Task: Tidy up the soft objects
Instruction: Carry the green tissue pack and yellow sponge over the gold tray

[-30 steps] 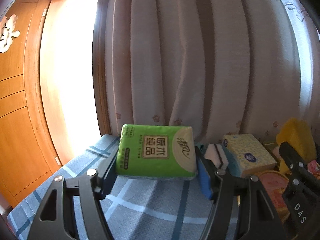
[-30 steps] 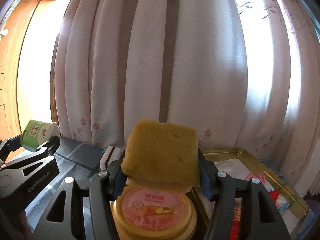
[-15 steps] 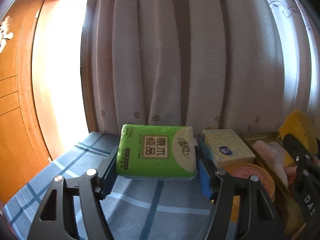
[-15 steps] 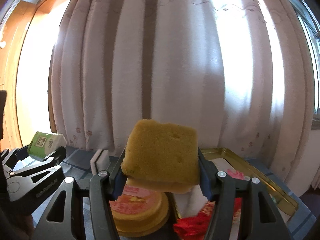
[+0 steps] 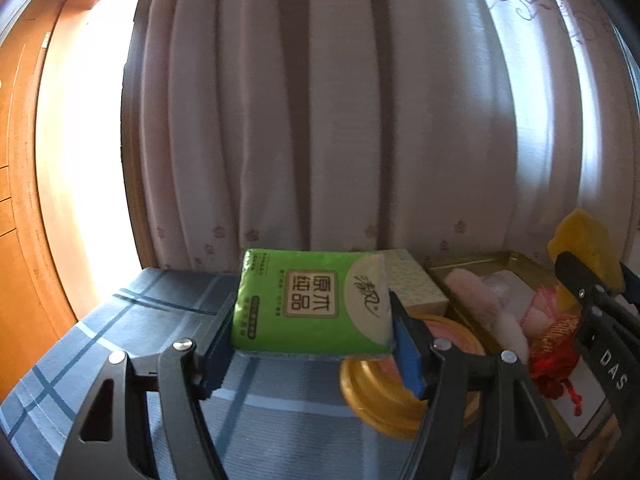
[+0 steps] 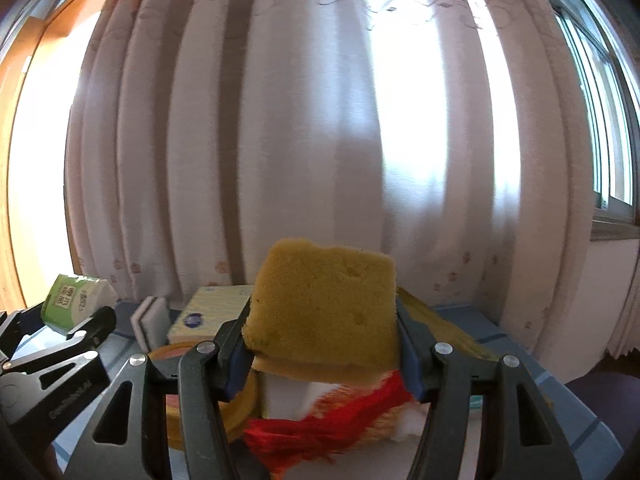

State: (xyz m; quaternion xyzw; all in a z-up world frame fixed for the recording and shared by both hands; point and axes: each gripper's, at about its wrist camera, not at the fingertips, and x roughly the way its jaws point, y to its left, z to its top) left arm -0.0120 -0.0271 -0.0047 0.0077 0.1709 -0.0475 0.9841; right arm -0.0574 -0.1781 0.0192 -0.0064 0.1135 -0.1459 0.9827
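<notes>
My left gripper [image 5: 312, 332] is shut on a green tissue pack [image 5: 312, 300] and holds it above the blue checked cloth [image 5: 120, 332]. My right gripper [image 6: 324, 344] is shut on a yellow sponge [image 6: 324, 304] and holds it over the gold tray [image 6: 448, 328]. In the left wrist view the sponge [image 5: 588, 240] and right gripper [image 5: 600, 308] show at the far right over the gold tray [image 5: 480, 262]. In the right wrist view the green pack [image 6: 76, 300] and left gripper [image 6: 60, 344] show at the far left.
The tray holds a red tassel [image 5: 556, 360] and pink and white soft things [image 5: 488, 300]. A round yellow-lidded tub [image 5: 384, 392], a yellow tissue box [image 5: 416, 284] and a white and grey sponge block [image 6: 150, 320] sit beside the tray. Curtains hang close behind.
Both grippers have swung to the right with their loads. The tray and tub have come closer and more central in the left wrist view; the right gripper now hangs over the tray's red tassel.
</notes>
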